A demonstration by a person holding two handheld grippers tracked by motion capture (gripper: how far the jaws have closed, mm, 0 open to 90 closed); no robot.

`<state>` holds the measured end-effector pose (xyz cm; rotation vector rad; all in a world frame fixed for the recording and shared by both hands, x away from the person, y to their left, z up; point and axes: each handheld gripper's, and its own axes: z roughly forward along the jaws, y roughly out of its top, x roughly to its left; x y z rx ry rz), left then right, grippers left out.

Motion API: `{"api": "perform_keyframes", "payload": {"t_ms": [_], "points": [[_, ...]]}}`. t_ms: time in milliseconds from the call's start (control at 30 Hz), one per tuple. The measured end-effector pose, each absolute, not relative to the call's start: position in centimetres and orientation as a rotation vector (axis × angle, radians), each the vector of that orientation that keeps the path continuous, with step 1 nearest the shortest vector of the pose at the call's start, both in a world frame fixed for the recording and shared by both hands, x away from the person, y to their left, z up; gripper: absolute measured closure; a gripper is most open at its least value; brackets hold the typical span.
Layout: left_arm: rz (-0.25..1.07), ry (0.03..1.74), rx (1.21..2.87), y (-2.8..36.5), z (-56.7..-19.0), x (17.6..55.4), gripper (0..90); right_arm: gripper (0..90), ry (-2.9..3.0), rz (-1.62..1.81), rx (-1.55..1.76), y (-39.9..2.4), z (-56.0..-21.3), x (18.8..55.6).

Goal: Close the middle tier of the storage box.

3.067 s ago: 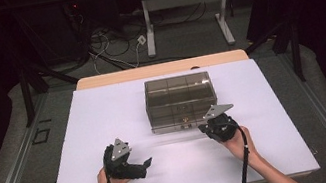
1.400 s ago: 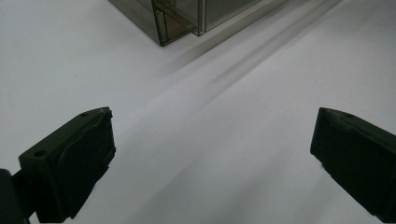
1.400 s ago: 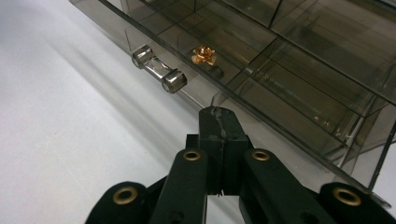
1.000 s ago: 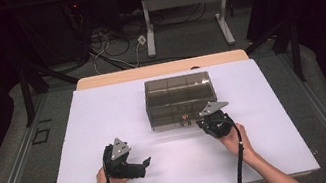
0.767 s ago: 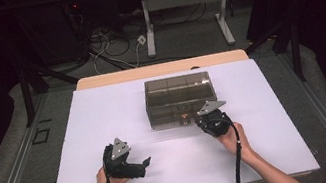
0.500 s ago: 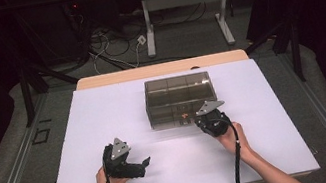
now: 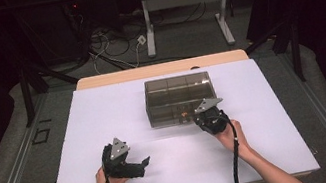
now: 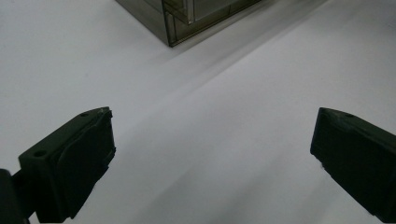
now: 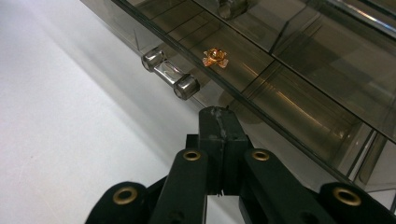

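High view: white rectangular table top bearing one smoky transparent plastic drawer box, set at the middle of the far half, long side facing the person. Internal dividers show through its lid.

Right gripper: black, two-jawed, with grey three-cornered plate on top, held in the person's right hand. Placed at the near right corner of the box, tips pointing at its front face. Jaws pressed fully together, nothing between them. Black cable trails back along the forearm.

Left gripper: black, same build, held in the person's left hand. Placed on the near left part of the table, well apart from the box, tips pointing right. Jaws spread wide, holding nothing.

Right gripper view: closed gripper just short of the box front. Clear cylindrical drawer handle juts from the front, just beyond and left of the tips, not touched. Small orange crumpled object lies inside a compartment behind the front wall, past the handle.

Left gripper view: two black pads at the lower corners with bare white surface between; one corner of the box at the top edge.
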<state>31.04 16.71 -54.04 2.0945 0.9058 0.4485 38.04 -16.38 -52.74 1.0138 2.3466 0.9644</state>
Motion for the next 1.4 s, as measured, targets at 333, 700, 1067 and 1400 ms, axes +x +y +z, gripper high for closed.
{"api": "perform_keyframes", "payload": {"t_ms": [333,700,1067,1400], "points": [[0.446,0.900,2.103,16.7,-54.0,31.1,0.0,90.0,2.347,0.961,1.018,-16.3,-52.9,38.6],[0.444,0.903,2.102,16.7,-54.1,31.1,0.0,90.0,2.347,0.953,1.038,-16.3,-52.8,39.1],[0.451,0.897,2.103,16.7,-54.1,31.1,0.0,90.0,2.339,0.956,1.054,-16.1,-52.8,39.6],[0.454,0.900,2.106,16.7,-54.1,31.1,0.0,90.0,2.332,0.961,1.065,-16.0,-52.9,40.0]]}}
